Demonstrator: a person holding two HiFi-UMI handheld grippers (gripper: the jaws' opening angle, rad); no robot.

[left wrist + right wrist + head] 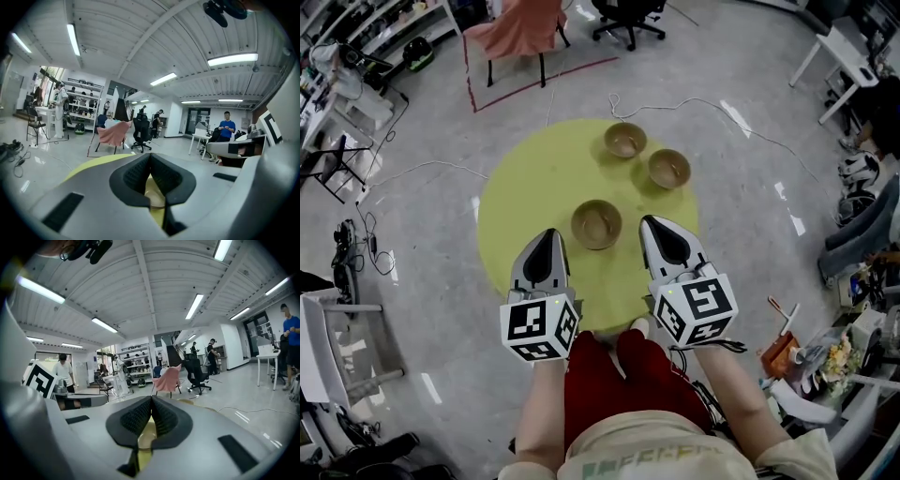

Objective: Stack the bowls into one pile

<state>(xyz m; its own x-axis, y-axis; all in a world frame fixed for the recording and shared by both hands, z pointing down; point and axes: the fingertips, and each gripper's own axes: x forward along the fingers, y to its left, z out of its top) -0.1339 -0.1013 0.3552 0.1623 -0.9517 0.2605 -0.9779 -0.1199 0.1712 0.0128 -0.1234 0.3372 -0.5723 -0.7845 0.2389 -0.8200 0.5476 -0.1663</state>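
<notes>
Nearest, the left gripper (547, 234) and the right gripper (650, 223) hang side by side over the near part of the round yellow mat (520, 197). Each has its jaws pressed tip to tip with nothing between them. Just beyond, between the 2 tips, sits the nearest wooden bowl (596, 224), upright and empty. Farther on are the right bowl (668, 169) and the far bowl (625, 140), close together but seemingly not touching. All 3 lie separate, so stacking has not begun. This looks like the approach. Next, 1 gripper needs to part its jaws and take a rim, probably the nearest bowl's.
</notes>
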